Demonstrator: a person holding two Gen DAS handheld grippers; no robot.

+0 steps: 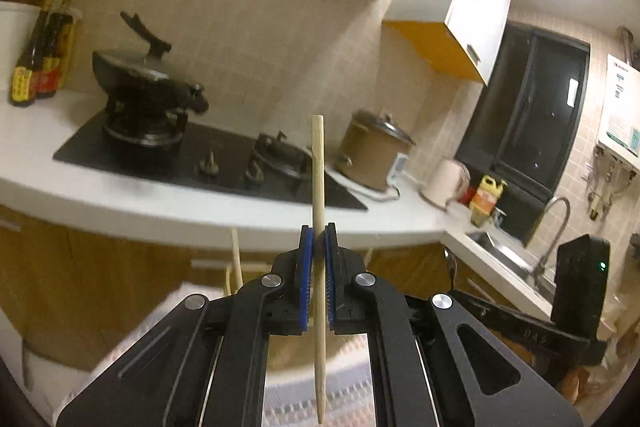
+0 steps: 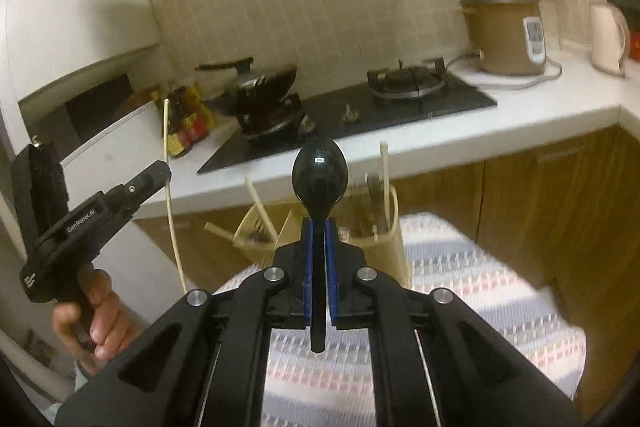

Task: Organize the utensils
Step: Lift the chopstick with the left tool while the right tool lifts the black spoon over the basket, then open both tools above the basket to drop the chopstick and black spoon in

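Two utensils are in hand. The left gripper [image 1: 319, 247] is clamped on a wooden chopstick [image 1: 318, 187], held roughly upright, grip near mid-length, both ends projecting. The right gripper [image 2: 319, 239] is clamped on the handle of a black spoon [image 2: 319, 171], bowl up, handle end hanging below the pads.

Landmark: the tan utensil holder [image 2: 394, 243] on the striped cloth [image 2: 480, 307]. Seen from the right wrist, the spoon sits in front of the holder and just above its rim. The chopstick is well left of the holder, lifted clear of the cloth. A slotted basket [image 2: 256, 231] stands just left of the holder, with other chopsticks leaning in it. One more stick stands inside the holder.

Judgement: both pieces appear ready for placement; which compartment takes which cannot be told.

Risks:
- Chopstick is thin and round, so it may pivot or slip between the pads on any jolt.
- Long lower end could catch the basket rim and tip the light basket.
- Spoon is top-heavy and could rotate on release.
- Grippers could collide on simultaneous approach.
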